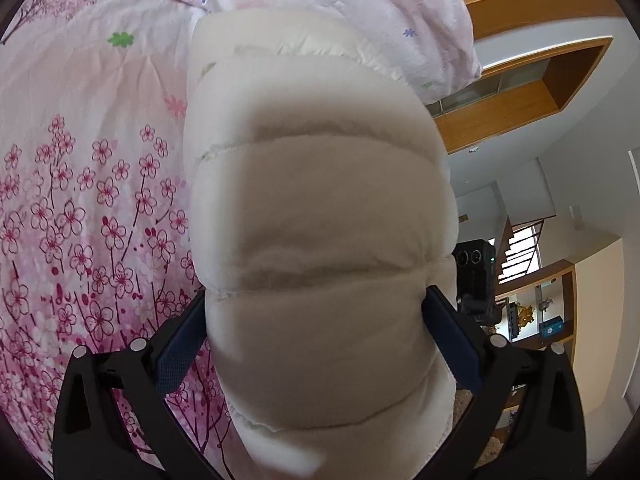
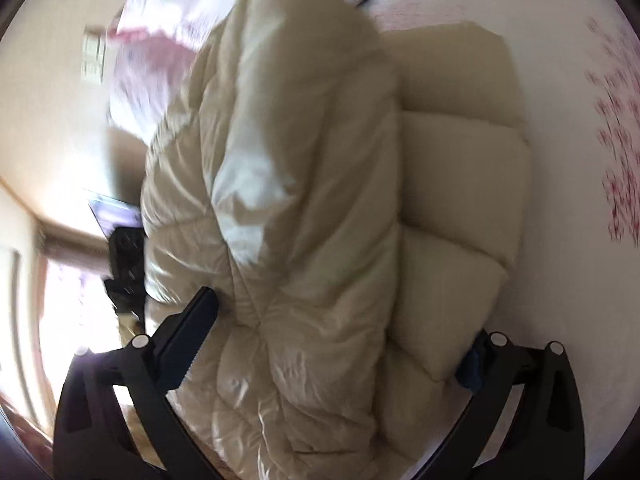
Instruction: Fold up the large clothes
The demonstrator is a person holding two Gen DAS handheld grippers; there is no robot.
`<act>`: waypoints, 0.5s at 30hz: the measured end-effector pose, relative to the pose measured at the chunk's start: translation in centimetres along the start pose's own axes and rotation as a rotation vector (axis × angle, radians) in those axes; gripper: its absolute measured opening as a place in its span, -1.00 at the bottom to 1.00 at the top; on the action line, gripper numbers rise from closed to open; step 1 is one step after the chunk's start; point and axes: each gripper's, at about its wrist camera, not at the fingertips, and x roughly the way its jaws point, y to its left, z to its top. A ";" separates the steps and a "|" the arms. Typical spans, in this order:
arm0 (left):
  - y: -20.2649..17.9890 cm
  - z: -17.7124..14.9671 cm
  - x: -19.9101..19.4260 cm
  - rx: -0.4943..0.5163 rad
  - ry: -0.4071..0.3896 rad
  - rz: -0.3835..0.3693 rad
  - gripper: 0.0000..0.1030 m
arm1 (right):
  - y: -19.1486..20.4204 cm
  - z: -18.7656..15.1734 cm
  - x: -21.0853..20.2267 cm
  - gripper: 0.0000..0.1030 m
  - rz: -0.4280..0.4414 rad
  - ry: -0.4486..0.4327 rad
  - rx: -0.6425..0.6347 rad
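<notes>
A cream quilted puffer jacket (image 1: 316, 216) fills the middle of the left wrist view, over a bed with pink blossom sheets (image 1: 80, 208). My left gripper (image 1: 316, 320) is shut on a padded part of the jacket, one blue pad on each side of it. In the right wrist view the same jacket (image 2: 304, 208) hangs bunched and blurred by motion. My right gripper (image 2: 340, 336) is shut on the jacket; its left finger (image 2: 192, 328) presses the fabric and its right finger is mostly hidden behind it.
A pink floral pillow (image 1: 360, 8) lies at the head of the bed. Wooden shelving (image 1: 520, 92) and a stair rail (image 1: 520, 248) are to the right. A black camera device (image 1: 476, 280) stands beside the bed and shows in the right wrist view (image 2: 126, 264).
</notes>
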 end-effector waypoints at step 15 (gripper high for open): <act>-0.7 -0.1 -1.5 0.080 -0.072 -0.018 0.13 | 2.3 -0.9 0.6 -0.44 0.215 -0.032 0.009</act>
